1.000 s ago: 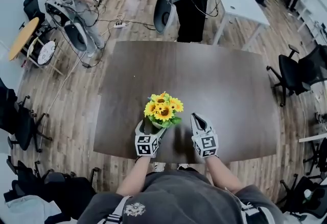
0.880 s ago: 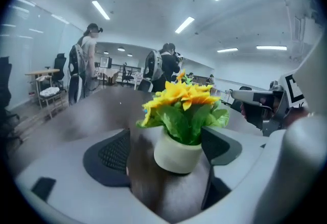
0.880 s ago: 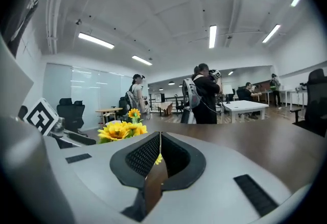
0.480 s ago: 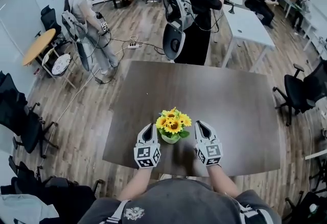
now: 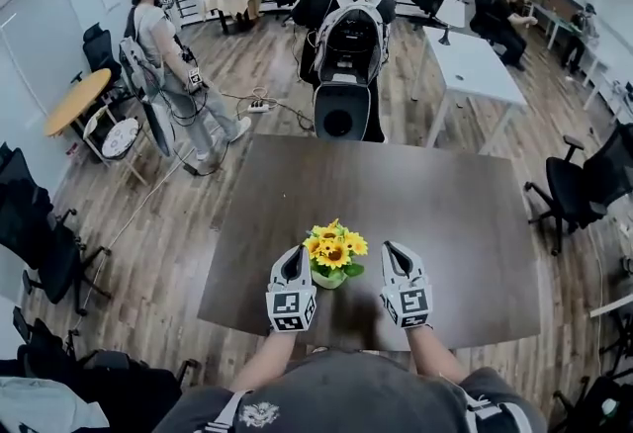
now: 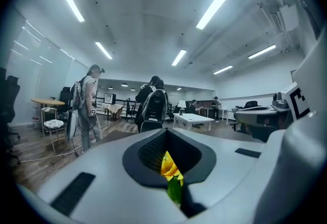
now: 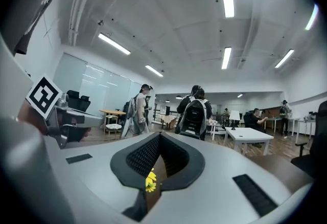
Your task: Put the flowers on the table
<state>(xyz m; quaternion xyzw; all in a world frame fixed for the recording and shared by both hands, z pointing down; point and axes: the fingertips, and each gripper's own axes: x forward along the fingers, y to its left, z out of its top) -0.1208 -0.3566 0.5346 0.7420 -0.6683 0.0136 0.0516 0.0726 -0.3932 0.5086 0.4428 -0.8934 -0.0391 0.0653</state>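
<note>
A small bunch of yellow sunflowers in a pale green pot stands upright on the dark brown table, near its front edge. My left gripper rests just left of the pot, apart from it, jaws shut with nothing between them. My right gripper sits a little further off on the right, also shut and empty. Both point away from me. The left gripper view catches the sunflowers through the slit between the closed jaws; in the right gripper view only a sliver of the sunflowers shows.
Two people with backpacks stand at the table's far edge. Another person stands at the back left by a round wooden table. A white table is at the back right. Black office chairs flank both sides.
My left gripper has drawn away from the flower pot and shut. The flowers now stand free on the table. The head view has tilted up towards the room.
</note>
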